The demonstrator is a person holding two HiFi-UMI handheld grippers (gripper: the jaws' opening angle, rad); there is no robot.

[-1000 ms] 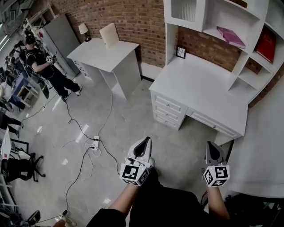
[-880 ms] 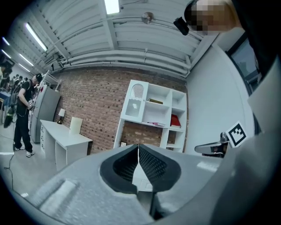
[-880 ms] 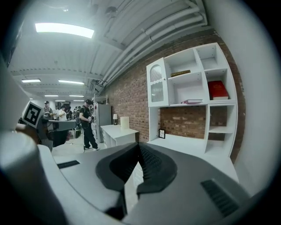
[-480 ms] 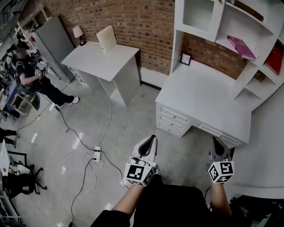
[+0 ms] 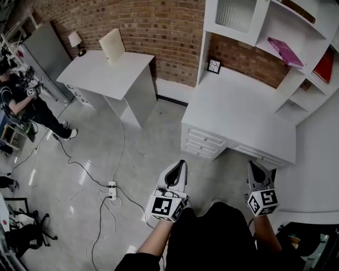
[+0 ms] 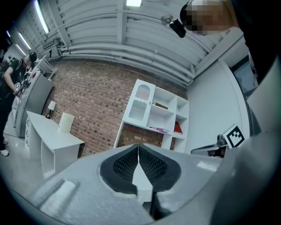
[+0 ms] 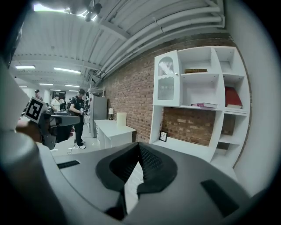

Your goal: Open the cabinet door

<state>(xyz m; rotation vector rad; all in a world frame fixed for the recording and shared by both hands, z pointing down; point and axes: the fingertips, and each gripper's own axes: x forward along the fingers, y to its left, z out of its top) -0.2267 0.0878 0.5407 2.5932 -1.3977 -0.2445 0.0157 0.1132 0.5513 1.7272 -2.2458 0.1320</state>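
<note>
Since the last second both grippers have been carried a little nearer the white desk unit [image 5: 238, 114], so the approach is judged under way and nothing more. The left gripper [image 5: 179, 168] is held fully shut, pads pressed together with nothing between them. The right gripper [image 5: 256, 169] is likewise shut and empty. The cabinet door [image 5: 233, 13], a ribbed arched panel at the upper left of the hutch [image 5: 296, 79], is seen closed, above the desk top and well apart from both grippers. No contact has been made. A raise and a reach are judged to be needed next, with one claw opened first.
</note>
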